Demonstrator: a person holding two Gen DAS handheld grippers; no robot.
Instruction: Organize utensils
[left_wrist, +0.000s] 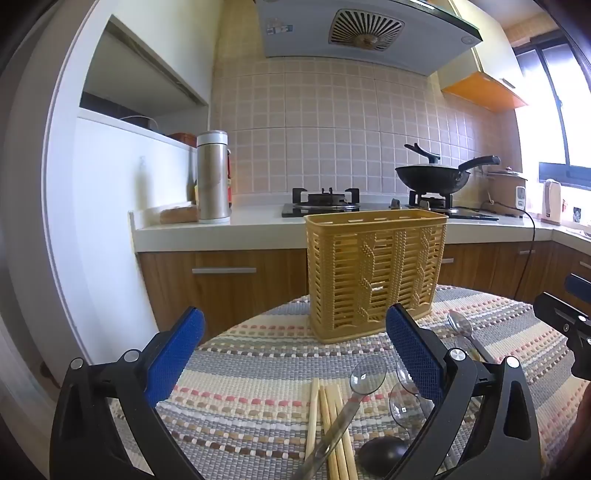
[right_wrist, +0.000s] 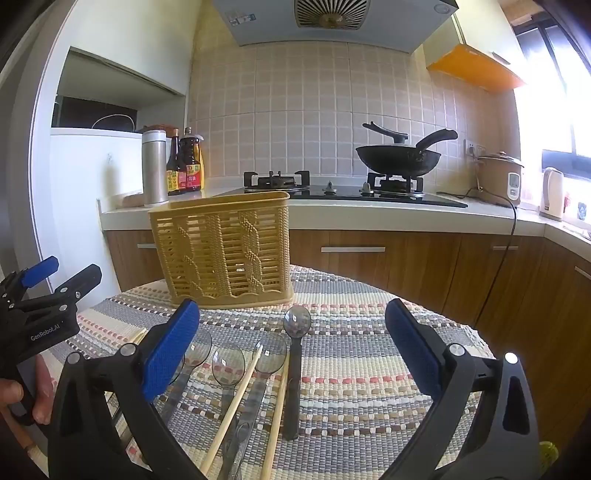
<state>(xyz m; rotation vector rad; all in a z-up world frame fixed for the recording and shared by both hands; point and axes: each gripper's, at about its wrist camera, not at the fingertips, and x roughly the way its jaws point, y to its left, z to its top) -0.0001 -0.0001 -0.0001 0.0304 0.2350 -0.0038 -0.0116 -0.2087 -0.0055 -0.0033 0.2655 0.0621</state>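
Fingers of the left gripper (left_wrist: 293, 349) stood wide apart and held nothing, hovering over wooden chopsticks (left_wrist: 327, 430) and a clear plastic spoon (left_wrist: 364, 376) lying at the near edge of the woven mat (left_wrist: 240, 384). The right gripper (right_wrist: 291, 347) was just as wide and empty, above more clear spoons (right_wrist: 228, 363), loose chopsticks (right_wrist: 240, 395) and a black-handled spoon (right_wrist: 294, 354). The yellow slotted basket (left_wrist: 375, 273) stood upright toward the mat's far edge, apparently empty. The utensils overlapped, so a closing grip would likely catch two at once or skid off a thin chopstick; transparent bowls would be easy to misjudge. Handle ends ran out of the frame, a dark rounded spoon bowl (left_wrist: 382, 452) was half hidden behind the left finger, and the basket's floor could not be made out.
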